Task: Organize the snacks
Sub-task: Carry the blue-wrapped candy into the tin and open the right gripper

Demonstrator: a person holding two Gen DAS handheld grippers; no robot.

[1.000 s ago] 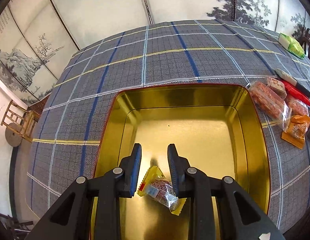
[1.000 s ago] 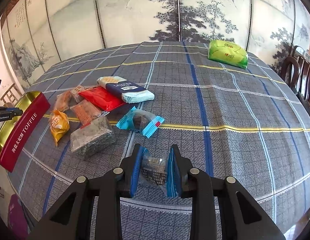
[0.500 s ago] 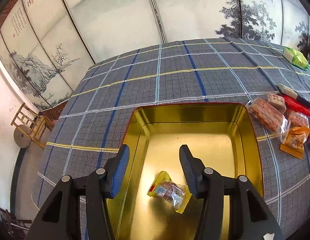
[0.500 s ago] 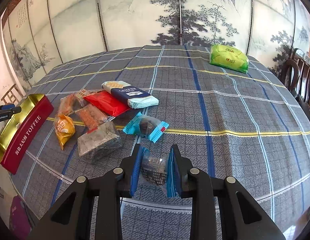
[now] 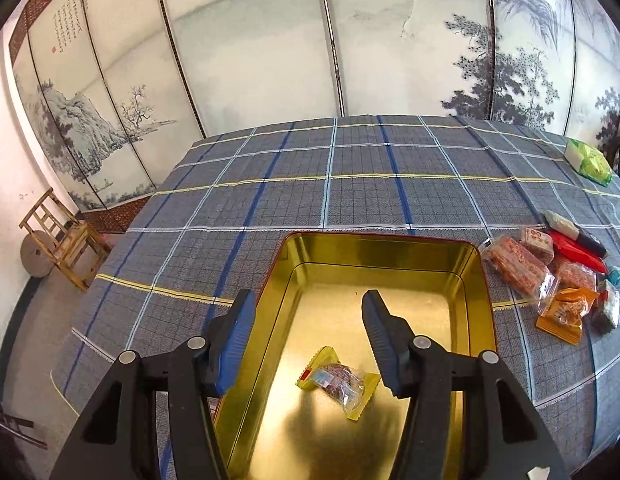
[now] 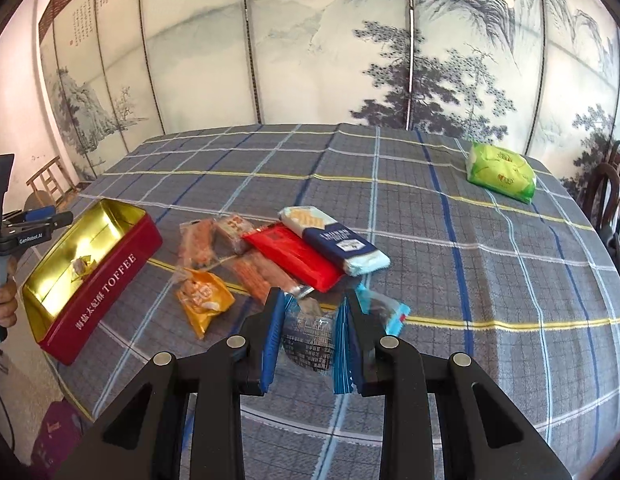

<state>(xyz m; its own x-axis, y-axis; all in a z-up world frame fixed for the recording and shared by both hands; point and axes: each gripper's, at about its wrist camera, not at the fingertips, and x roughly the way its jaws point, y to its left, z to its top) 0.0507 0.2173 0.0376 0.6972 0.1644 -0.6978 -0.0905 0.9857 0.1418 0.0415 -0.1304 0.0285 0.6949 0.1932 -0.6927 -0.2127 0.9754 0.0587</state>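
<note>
A gold-lined red toffee tin [image 5: 479, 276] sits open on the checked tablecloth; it shows at the left of the right wrist view [image 6: 110, 268]. One yellow-wrapped snack [image 5: 337, 382] lies inside it. My left gripper [image 5: 308, 340] is open and empty above the tin, over that snack. My right gripper [image 6: 310, 336] is shut on a clear blue-edged snack packet [image 6: 310, 344], held above the table's near side. A pile of snacks lies beside the tin: an orange packet [image 6: 204, 300], a red packet [image 6: 294, 258], a navy biscuit pack [image 6: 337, 246].
A green packet [image 6: 501, 172] lies at the table's far right. A blue-wrapped snack [image 6: 389, 312] lies just behind my right fingers. A dark chair [image 6: 613, 200] stands at the right edge, a wooden chair [image 5: 66, 240] off the table's left.
My left gripper opened, let go of the yellow-wrapped snack in the tin and drew up and back. My right gripper lifted its packet and moved left toward the snack pile.
</note>
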